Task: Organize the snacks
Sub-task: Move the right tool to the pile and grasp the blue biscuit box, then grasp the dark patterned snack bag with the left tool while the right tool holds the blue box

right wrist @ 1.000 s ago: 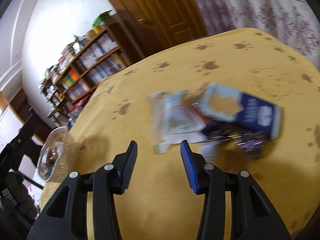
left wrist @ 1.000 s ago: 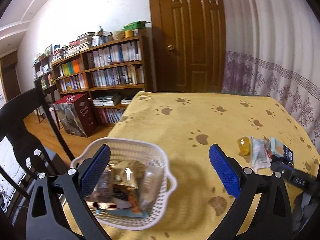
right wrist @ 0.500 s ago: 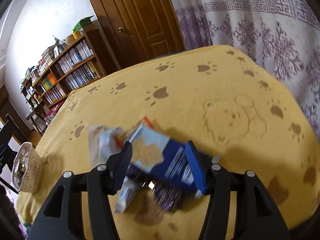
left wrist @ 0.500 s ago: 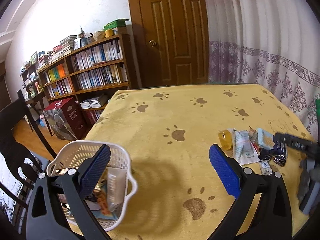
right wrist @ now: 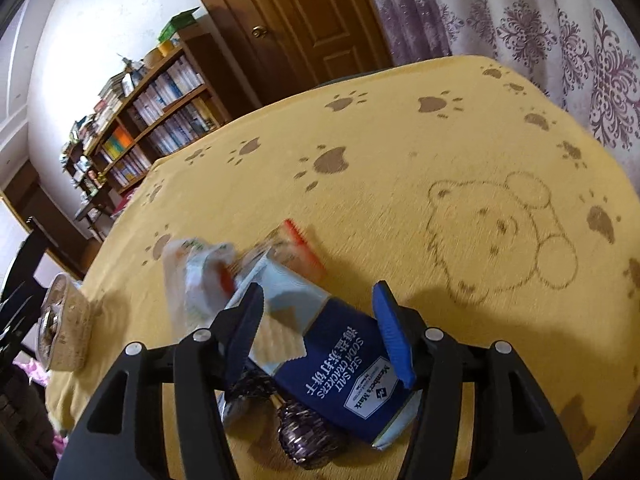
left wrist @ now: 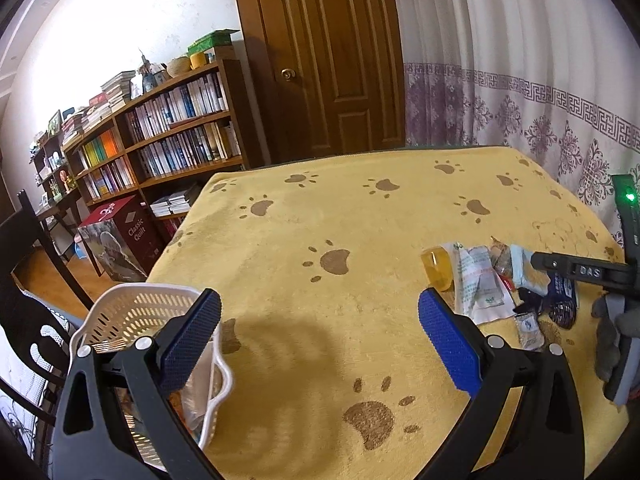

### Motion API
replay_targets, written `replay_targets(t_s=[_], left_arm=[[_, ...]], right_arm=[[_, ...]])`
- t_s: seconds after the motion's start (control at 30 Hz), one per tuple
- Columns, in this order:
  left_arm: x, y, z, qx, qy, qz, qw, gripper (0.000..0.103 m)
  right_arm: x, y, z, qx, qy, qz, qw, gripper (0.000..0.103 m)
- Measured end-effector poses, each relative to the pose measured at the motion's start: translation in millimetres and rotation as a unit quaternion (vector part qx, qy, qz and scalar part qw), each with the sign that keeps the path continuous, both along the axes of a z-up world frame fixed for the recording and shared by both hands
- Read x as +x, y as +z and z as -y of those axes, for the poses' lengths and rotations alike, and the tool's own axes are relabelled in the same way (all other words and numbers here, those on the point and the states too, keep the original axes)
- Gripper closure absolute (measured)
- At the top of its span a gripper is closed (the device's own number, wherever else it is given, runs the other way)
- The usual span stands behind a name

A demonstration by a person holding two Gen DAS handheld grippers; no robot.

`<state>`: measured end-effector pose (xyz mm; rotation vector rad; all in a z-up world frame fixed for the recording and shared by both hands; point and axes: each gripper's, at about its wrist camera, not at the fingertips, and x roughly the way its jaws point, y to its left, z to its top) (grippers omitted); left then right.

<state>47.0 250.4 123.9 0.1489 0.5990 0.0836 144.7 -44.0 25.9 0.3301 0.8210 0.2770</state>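
A white plastic basket (left wrist: 136, 312) holding several snacks sits at the table's near left corner, partly behind my open left gripper (left wrist: 320, 340), which holds nothing. At the right lies a loose snack pile: a yellow jelly cup (left wrist: 438, 270), a white packet (left wrist: 480, 284) and a blue sea-salt soda cracker pack (right wrist: 340, 372). My right gripper (right wrist: 320, 332) is open and low over the pile, one finger on each side of the cracker pack. A purple foil candy (right wrist: 304, 436) lies just in front of the pack. The basket (right wrist: 64, 320) shows far left in the right wrist view.
A yellow paw-print cloth (left wrist: 360, 220) covers the table. A black chair (left wrist: 28, 264) stands at the near left. Bookshelves (left wrist: 168, 140), a red box (left wrist: 120, 240), a wooden door (left wrist: 328, 60) and a curtain (left wrist: 520, 100) lie beyond. A gloved hand (left wrist: 616, 320) holds the right gripper.
My left gripper has swung right, away from over the basket. My right gripper has come down onto the snack pile and now straddles the cracker pack.
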Motion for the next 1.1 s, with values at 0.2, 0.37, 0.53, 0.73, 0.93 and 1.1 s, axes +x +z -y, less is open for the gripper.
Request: replay_targets(t_s=[0.2, 0.37, 0.53, 0.73, 0.93, 1.1], left_arm=[[2.9, -4.9, 6.9, 0.005, -0.010, -0.005, 0.9999, 0.003], [4.0, -8.8, 6.6, 0.007, -0.008, -0.011, 0.9999, 0.003], [4.0, -12.0, 7.4, 0.004, -0.009, -0.016, 0.9998, 0.003], [3.4, -19.9, 14.7, 0.000, -0.019, -0.028, 0.9994, 0.003], [-6.8, -28.9, 35.2, 0.004, -0.050, -0.042, 0.9979, 0.003], [-14.3, -35.6, 56.0, 0.018, -0.075, -0.049, 0.9958, 0.003]], right_arm=[[-24.7, -2.5, -4.0, 0.009, 0.023, -0.010, 1.000, 0.046], [-50.2, -4.9, -8.2, 0.002, 0.040, -0.016, 0.999, 0.045], [-71.2, -5.0, -11.7, -0.011, 0.056, -0.018, 0.998, 0.041], [-81.5, -4.7, -34.5, -0.113, 0.084, -0.004, 0.990, 0.039], [-73.0, -13.5, -42.2, -0.149, 0.079, 0.001, 0.986, 0.043], [-74.6, -11.6, -36.2, -0.141, 0.068, 0.001, 0.988, 0.051]])
